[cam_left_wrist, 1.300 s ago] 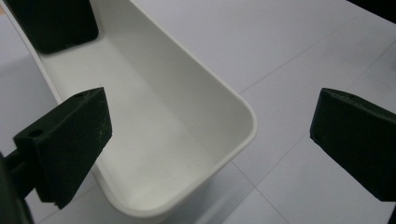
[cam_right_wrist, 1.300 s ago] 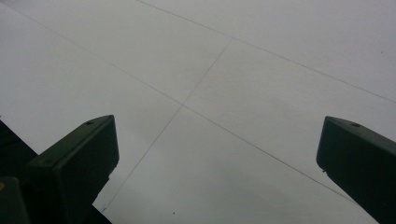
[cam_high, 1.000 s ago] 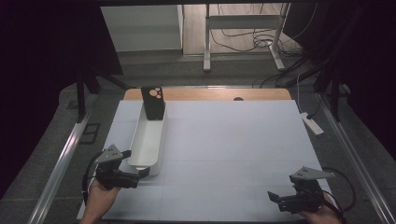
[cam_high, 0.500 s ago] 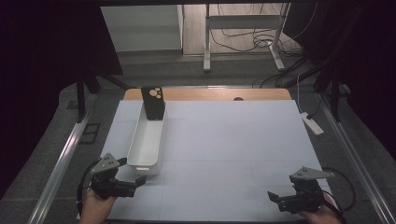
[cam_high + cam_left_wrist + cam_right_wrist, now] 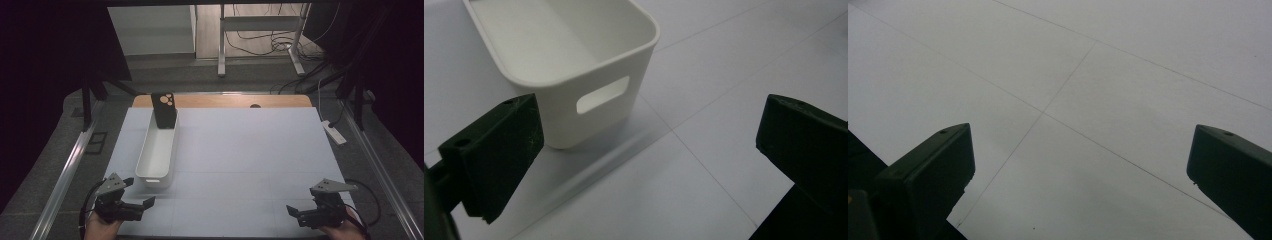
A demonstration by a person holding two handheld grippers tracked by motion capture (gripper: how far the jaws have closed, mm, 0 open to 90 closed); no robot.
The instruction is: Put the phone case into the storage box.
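White and long, the rectangular plastic bin sits at the counter's left with a black phone case propped upright in its far end, so the left claw, spread wide just beside the near wall like the idle right claw, could topple the case by nudging it.

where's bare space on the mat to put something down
Widest free patch: the white mat between the white bin and the right tongs. Crowded only at the left: the bin, a black phone case standing in its far end, and the open left tongs just before it.
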